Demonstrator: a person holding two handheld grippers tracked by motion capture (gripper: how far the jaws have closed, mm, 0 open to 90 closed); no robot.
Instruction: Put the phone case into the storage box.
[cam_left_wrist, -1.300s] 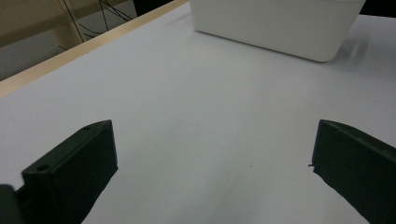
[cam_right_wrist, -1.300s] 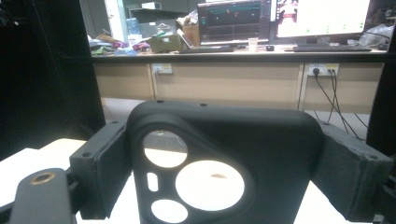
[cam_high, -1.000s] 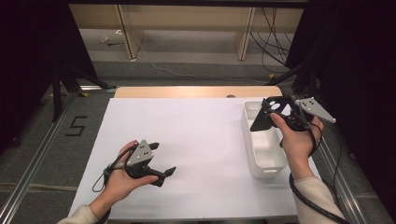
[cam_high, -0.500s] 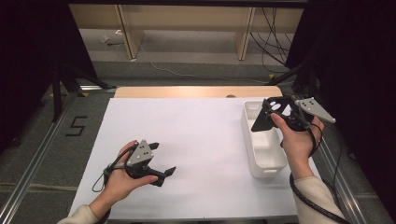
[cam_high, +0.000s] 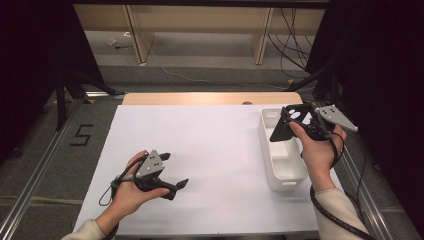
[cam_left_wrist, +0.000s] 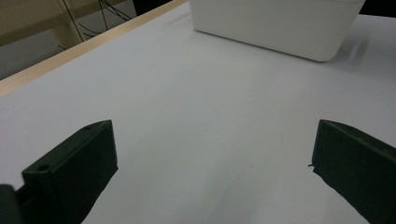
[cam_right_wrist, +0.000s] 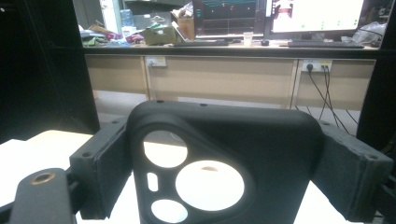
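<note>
The white bin (cam_high: 281, 150) sits on the white table cover (cam_high: 210, 145), directly below the right gripper (cam_high: 287, 122) and across the table ahead of the left gripper (cam_high: 172, 172). The right gripper's jaws are clamped on the two side edges of a black phone case (cam_right_wrist: 219, 158), held upright above the bin's far end. The left gripper rests low near the cover, its jaws spread wide with nothing between them. The case looks light, thin and somewhat flexible, so it may bow if squeezed hard; the stiffer rim near the camera cutouts (cam_right_wrist: 191, 172) seems the safest hold.
</note>
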